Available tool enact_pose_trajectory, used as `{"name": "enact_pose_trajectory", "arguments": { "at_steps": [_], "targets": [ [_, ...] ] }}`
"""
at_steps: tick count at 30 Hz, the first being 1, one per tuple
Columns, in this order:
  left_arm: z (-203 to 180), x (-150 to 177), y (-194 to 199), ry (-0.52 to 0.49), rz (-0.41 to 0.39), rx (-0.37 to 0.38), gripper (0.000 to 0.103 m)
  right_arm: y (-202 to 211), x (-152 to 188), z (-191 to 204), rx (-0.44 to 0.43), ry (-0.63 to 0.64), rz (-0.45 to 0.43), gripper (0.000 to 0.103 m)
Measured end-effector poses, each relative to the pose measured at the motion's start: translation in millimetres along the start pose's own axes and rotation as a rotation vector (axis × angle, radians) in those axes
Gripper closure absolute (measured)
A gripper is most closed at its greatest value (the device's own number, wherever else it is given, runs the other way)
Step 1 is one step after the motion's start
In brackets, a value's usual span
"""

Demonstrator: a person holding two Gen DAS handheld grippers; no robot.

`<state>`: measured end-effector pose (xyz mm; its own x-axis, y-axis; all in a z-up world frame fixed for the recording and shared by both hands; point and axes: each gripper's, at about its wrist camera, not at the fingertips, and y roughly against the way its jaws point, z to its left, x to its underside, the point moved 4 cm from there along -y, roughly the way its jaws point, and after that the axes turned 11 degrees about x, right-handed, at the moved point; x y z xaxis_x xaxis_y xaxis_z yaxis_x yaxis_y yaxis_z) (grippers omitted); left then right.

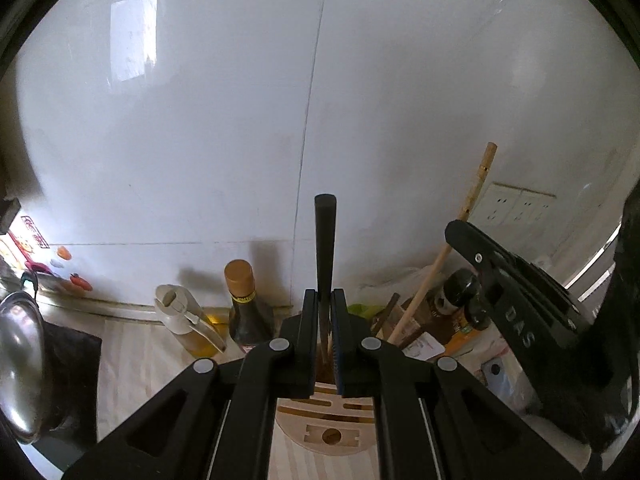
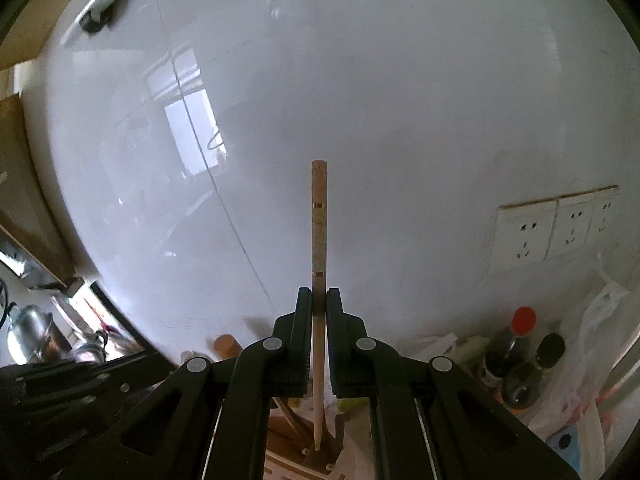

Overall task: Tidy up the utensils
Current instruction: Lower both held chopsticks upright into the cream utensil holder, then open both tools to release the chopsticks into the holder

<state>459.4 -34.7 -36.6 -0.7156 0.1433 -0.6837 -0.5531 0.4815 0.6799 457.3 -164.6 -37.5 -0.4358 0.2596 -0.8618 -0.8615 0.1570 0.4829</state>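
Observation:
My left gripper (image 1: 325,300) is shut on a black-handled utensil (image 1: 325,236) that stands upright, its lower end down in a slot of the wooden utensil block (image 1: 326,432) below. My right gripper (image 2: 319,300) is shut on a light wooden chopstick (image 2: 319,216) held upright, its tip reaching into the wooden holder (image 2: 316,452) beneath, where other brown sticks stand. The right gripper also shows in the left wrist view (image 1: 520,280), with the chopstick (image 1: 460,232) slanting up from it.
A white tiled wall (image 1: 240,120) is close ahead, with wall sockets (image 2: 560,232). An oil dispenser (image 1: 188,316) and a dark bottle (image 1: 242,304) stand left of the block. Sauce bottles (image 2: 516,344) and plastic bags (image 2: 596,328) are at right. A steel pot lid (image 1: 20,368) is at far left.

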Motion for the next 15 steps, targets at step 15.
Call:
{"name": "enact_pose_trajectory", "arguments": {
  "at_steps": [15],
  "targets": [
    [10, 9, -27, 0.057, 0.082, 0.034, 0.099, -23, 42, -1, -0.05, 0.062, 0.098, 0.096]
  ]
}}
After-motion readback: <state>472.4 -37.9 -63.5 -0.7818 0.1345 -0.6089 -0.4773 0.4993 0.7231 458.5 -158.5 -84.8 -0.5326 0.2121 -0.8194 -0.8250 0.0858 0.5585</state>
